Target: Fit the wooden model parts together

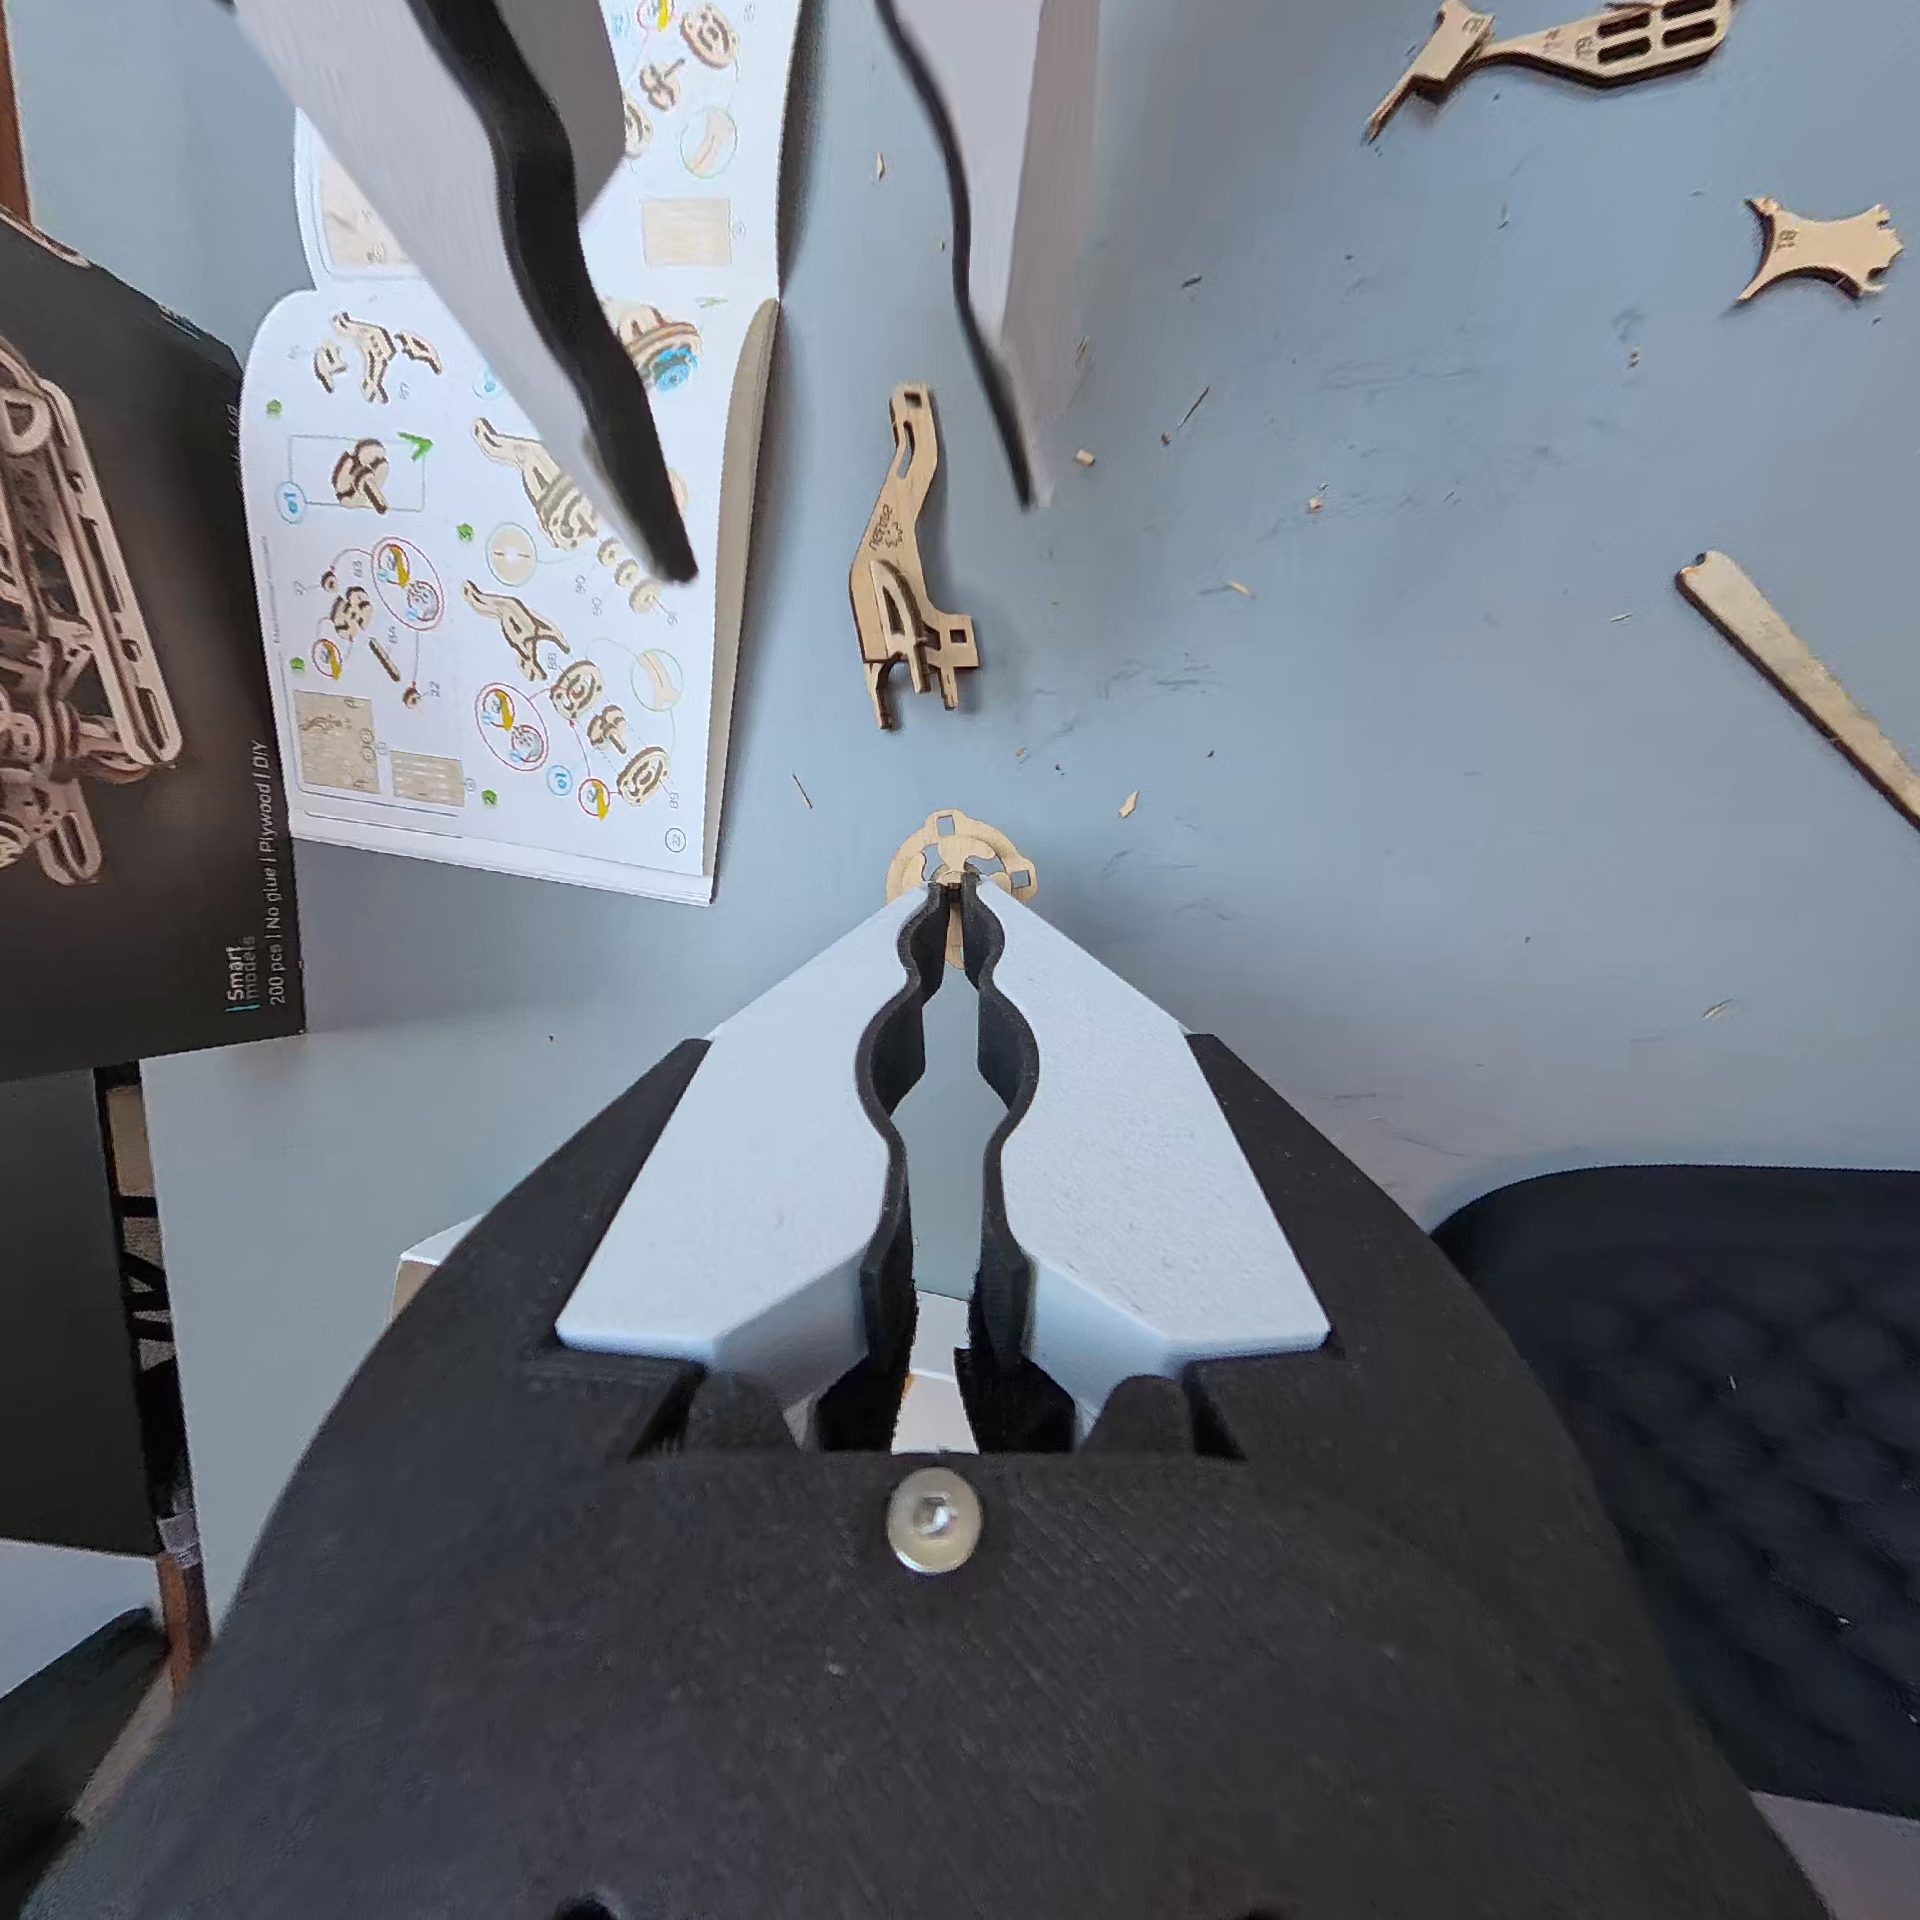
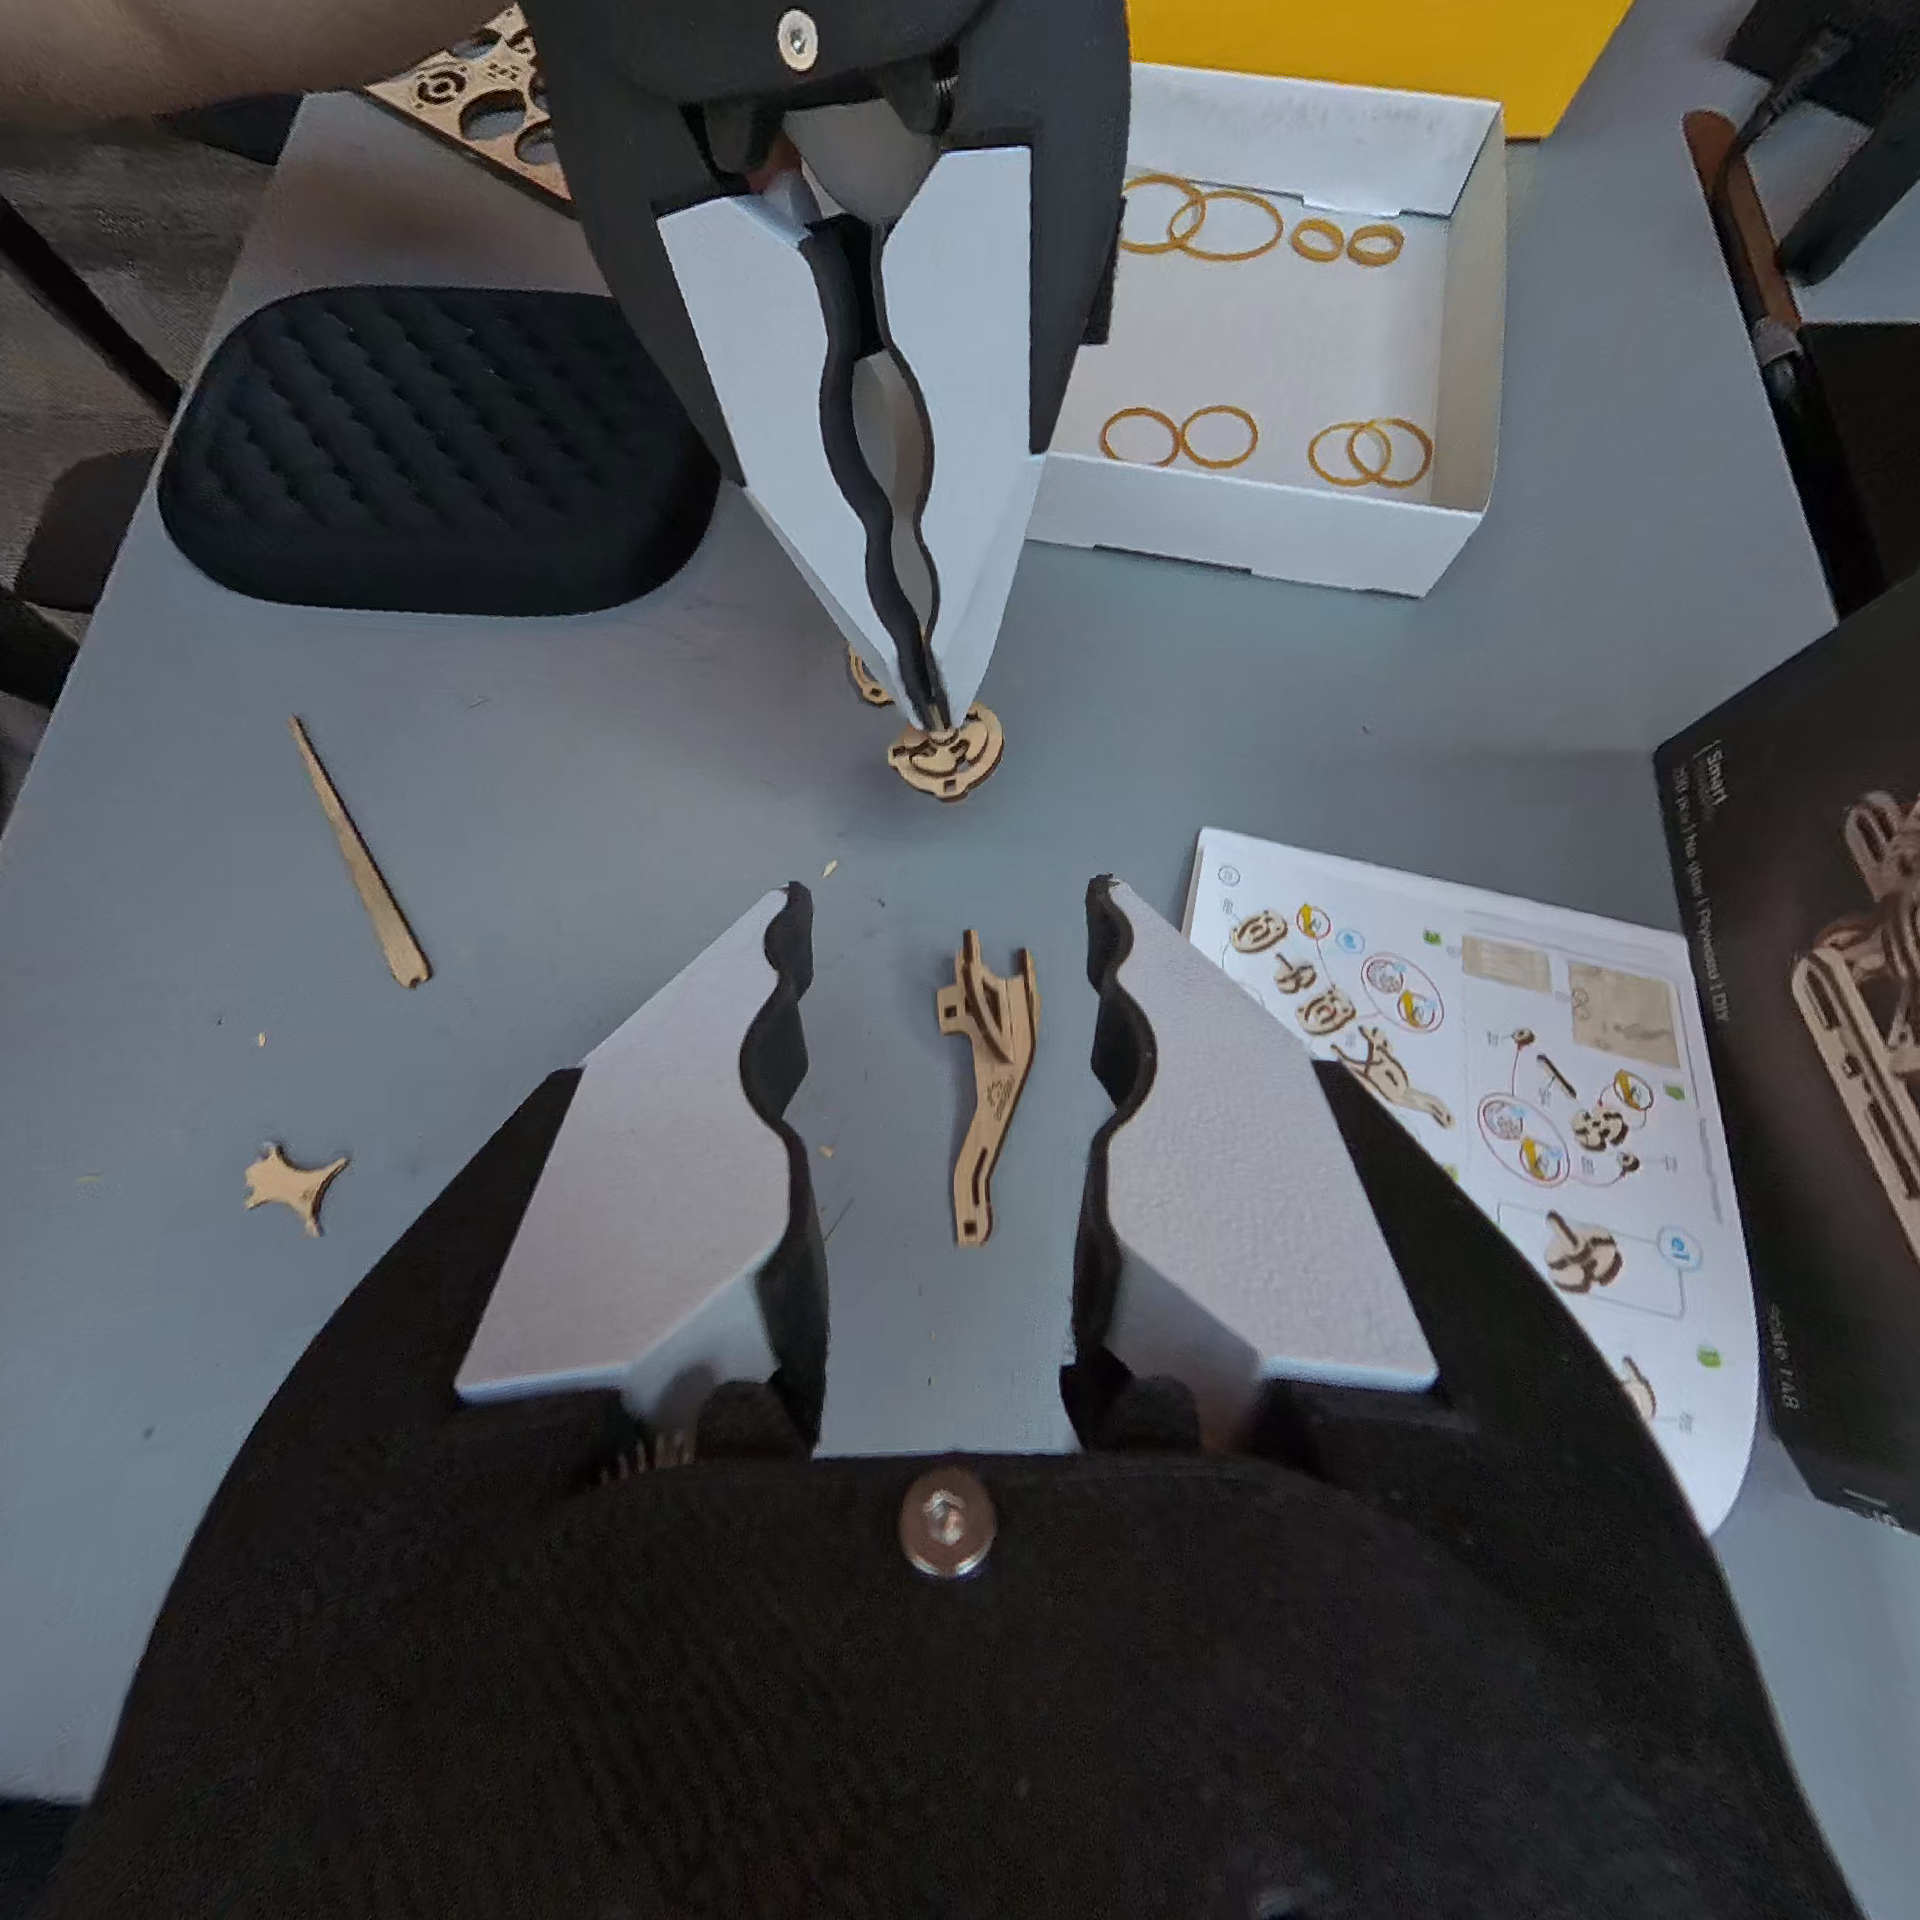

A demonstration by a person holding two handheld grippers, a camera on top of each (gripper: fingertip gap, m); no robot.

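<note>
My left gripper is shut on the rim of a small round wooden disc with cut-outs, low over the grey table. In the right wrist view the left gripper comes down from the top with the disc at its tips. My right gripper is open and empty. A flat wooden lever-shaped part lies on the table between and below its fingers, not touched. In the left wrist view the lever part lies beyond the disc, with the open right gripper above it.
A thin wooden stick and a star-shaped piece lie left. A white box of rubber bands stands at the back. An instruction booklet and a black kit box lie right. A black cushion lies back left. The tips of one gripper are about 6 cm away from the tips of the other. The star-shaped piece is about 20 cm from both grippers' fingertips. It turns up in the left wrist view as well.
</note>
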